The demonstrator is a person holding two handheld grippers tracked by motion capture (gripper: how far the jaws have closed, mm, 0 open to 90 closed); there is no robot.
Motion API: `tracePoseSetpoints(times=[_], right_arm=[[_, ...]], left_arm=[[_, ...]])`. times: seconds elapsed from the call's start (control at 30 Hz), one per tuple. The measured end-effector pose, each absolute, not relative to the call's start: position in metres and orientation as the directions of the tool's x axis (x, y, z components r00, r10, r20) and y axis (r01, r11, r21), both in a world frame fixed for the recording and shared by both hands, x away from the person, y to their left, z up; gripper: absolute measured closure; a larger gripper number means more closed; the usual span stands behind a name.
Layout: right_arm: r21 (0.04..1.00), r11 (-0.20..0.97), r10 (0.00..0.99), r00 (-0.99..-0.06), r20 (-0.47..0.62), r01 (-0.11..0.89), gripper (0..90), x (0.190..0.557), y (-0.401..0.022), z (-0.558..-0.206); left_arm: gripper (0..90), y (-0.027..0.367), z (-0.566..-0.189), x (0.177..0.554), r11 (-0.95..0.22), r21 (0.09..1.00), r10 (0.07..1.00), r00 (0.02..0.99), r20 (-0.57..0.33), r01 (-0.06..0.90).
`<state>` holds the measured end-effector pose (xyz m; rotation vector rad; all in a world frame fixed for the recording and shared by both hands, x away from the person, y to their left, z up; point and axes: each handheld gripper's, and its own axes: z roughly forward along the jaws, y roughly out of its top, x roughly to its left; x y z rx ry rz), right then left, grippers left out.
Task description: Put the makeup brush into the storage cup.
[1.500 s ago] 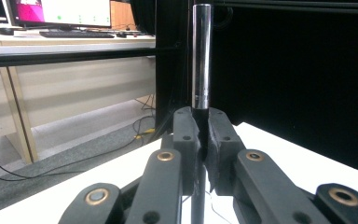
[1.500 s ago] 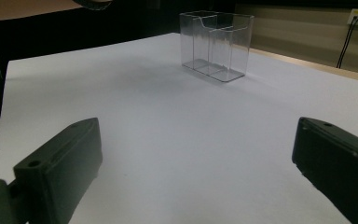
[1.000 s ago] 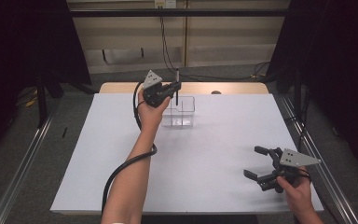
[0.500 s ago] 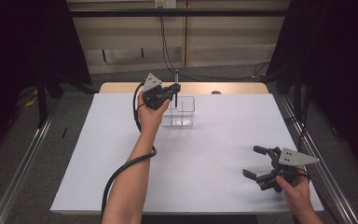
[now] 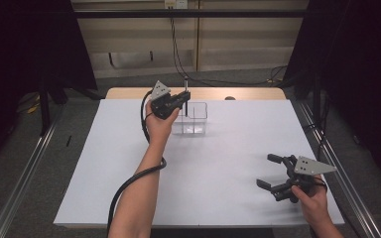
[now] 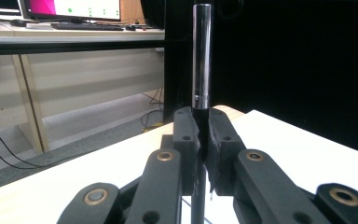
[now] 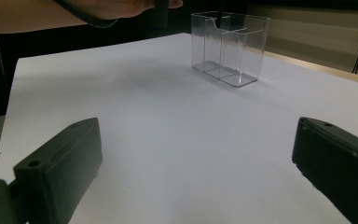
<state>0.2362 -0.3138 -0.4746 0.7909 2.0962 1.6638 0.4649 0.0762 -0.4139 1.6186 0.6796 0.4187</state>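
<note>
Left gripper (image 5: 182,99) at far side of white bench (image 5: 129,163), fingers (image 6: 223,140) clamped on a dark pen (image 6: 201,56) held upright, its top well above the fingers. Pen sits over the left end of a clear plastic holder (image 5: 194,119) with compartments, standing on the bench near the far edge; whether the tip is inside cannot be told. Right gripper (image 5: 272,172) near right front corner, low over the bench, fingers (image 7: 60,163) spread wide, holding nothing, well apart from the holder.

Lower end of the dark rod (image 6: 201,60) hidden behind the left hand-held gripper (image 6: 201,154). Screens (image 6: 70,8) cut off by top edge. Small dark spot (image 5: 230,98) on the worktop (image 5: 218,163) too small to tell.
</note>
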Motion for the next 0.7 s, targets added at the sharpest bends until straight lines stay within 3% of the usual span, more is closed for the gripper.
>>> tracePoseSetpoints(times=[0.7], right_arm=[[0.966, 0.158, 0.614, -0.787, 0.067, 0.205, 1.4, 0.2369, -0.3129, -0.4743]], left_arm=[[83.4, 0.076, -0.4227, 0.4594, -0.066, 0.98, 0.642, 0.76, -0.105, 0.19]])
